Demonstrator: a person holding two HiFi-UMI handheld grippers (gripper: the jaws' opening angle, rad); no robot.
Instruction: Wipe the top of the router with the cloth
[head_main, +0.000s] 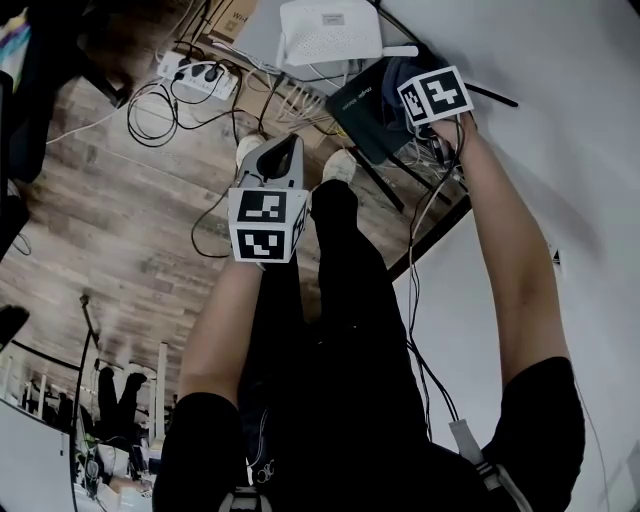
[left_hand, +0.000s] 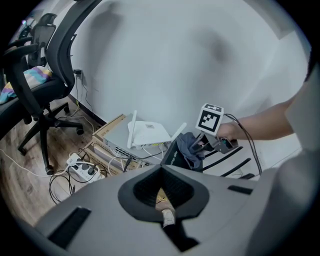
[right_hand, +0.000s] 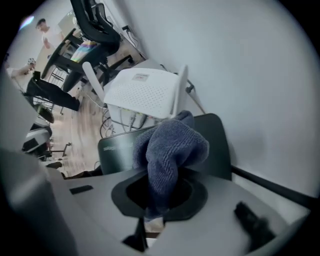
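Observation:
A black router (head_main: 365, 110) lies on the floor by the wall, with a white router (head_main: 330, 30) beyond it. My right gripper (head_main: 408, 82) is shut on a dark blue cloth (right_hand: 172, 145) and presses it against the black router's top (right_hand: 117, 150). From the left gripper view the cloth (left_hand: 189, 145) is bunched on the black router (left_hand: 174, 159) under the right gripper (left_hand: 206, 146). My left gripper (head_main: 280, 152) hovers over the person's legs, well short of the routers, with its jaws together and nothing held.
A white power strip (head_main: 195, 75) and tangled cables lie left of the routers on the wood floor. The white router (left_hand: 150, 132) rests on a flat grey box (left_hand: 112, 139). An office chair (left_hand: 40, 85) stands far left. The white wall (head_main: 560, 120) runs close on the right.

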